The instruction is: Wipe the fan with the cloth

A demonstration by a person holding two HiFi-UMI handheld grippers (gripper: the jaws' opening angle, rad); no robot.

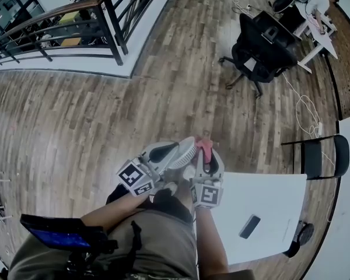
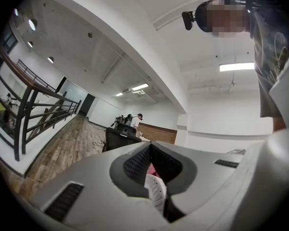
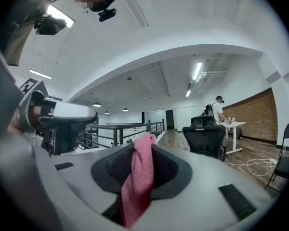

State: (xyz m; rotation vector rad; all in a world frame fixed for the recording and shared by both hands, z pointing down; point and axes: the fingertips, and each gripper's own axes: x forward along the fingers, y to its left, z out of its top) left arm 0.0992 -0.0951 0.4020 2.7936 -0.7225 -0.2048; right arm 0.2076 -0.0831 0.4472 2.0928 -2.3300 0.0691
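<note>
Pink fuzzy cloth [image 3: 138,182] is pinched between the jaws of the right gripper [image 3: 145,147]. Its folded top pokes up above the dark ribbed pads and its tail droops toward the camera. The left gripper [image 2: 151,148] is clamped tight on the small white fan with a slatted plastic grille [image 2: 157,192], which sits edge-on between its pads, with a sliver of pink showing just behind it. In the head view both tools are held level in front of the person's waist, over the brown wood-plank floor [image 1: 105,115]. The cloth's tip is just beside the fan's grille; whether the two touch I cannot tell. To the right lies a white rectangular table [image 1: 274,197] bearing a dark flat phone [image 1: 249,226]. A black wheeled office chair [image 1: 262,45] stands well beyond the grippers.
</note>
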